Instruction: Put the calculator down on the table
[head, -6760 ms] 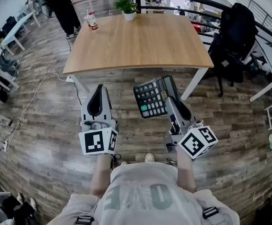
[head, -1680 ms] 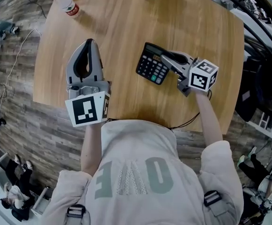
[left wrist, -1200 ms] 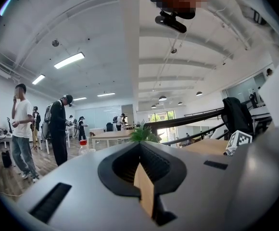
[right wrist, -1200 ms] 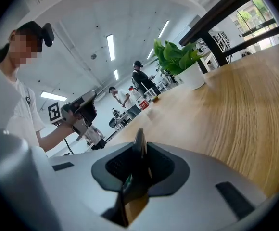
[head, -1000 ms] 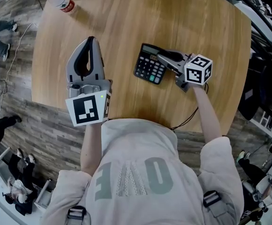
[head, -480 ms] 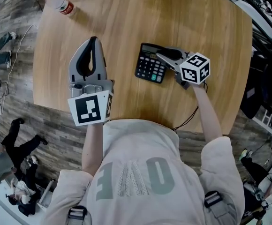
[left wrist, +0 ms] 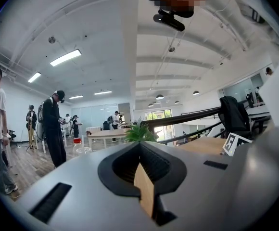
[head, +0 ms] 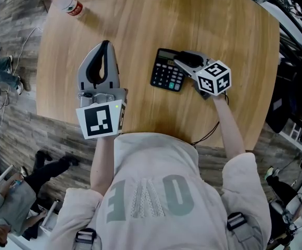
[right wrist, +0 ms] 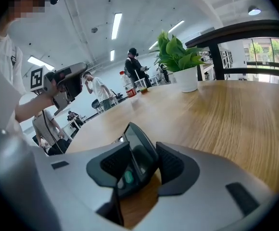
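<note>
Now the right claw (head: pixel 180 58) is opening around the calculator (head: pixel 166 78) on the table (head: pixel 140 20); left claw (head: pixel 105 44) closed.

Fig. Open-plan hall. Wooden table (head: pixel 140 30) on grey-brown plank floor (head: pixel 15 108). White vaulted ceiling (left wrist: pixel 82 28), strip lights (left wrist: pixel 65 57) lit. Black railing (right wrist: pixel 245 32) beyond table's far edge, windows (right wrist: pixel 269 49) behind it. White desks (left wrist: pixel 106 133) and standing people (left wrist: pixel 55 126) farther off. Potted plant (right wrist: pixel 178 57) on table.
</note>
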The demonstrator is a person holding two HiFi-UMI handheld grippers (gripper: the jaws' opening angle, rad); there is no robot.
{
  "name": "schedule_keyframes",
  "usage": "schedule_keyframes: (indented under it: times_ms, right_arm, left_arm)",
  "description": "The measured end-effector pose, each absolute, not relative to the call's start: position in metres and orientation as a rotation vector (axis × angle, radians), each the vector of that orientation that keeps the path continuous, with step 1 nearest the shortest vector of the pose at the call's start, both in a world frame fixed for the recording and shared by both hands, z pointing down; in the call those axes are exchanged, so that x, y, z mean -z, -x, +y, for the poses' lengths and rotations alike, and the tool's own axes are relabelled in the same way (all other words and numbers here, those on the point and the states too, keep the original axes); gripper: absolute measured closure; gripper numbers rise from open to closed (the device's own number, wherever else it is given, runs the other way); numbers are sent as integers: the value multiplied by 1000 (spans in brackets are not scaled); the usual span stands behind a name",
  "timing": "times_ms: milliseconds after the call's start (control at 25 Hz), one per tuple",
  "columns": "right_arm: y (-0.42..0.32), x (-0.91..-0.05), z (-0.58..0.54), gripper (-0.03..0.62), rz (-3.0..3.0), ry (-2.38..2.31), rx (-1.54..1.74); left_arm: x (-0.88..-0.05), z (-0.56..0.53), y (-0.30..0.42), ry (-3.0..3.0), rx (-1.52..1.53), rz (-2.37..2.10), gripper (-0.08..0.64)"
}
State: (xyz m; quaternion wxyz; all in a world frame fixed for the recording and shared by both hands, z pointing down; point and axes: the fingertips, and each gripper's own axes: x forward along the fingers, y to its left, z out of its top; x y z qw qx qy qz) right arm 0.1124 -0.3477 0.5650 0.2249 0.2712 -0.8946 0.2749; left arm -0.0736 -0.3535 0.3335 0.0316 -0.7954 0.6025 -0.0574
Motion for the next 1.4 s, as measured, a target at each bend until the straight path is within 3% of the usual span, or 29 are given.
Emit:
schedule_keyframes:
  times_ms: [400, 720, 1080, 1320, 1400]
  right_arm:
    - [-114, -566, -350, 415, -2417, -778, -668]
    - [-123, -560, -359, 341, -2351, -863, -495]
    - [-165, -487, -378, 345, -2360, -1243, -423]
    - [-204, -395, -366, 513, -2293, -1698, -198]
    - [-211, -367, -356, 538, -2274, -1837, -154]
  left_arm:
    - [-329, -350, 76, 2432, 159, 1861, 552]
    - [-323, -344, 80, 2416, 141, 1869, 552]
    - [-311, -335, 81, 2397, 92, 1852, 552]
    - [-299, -329, 79, 2392, 57, 1825, 552]
    - [-294, -328, 77, 2394, 42, 1811, 552]
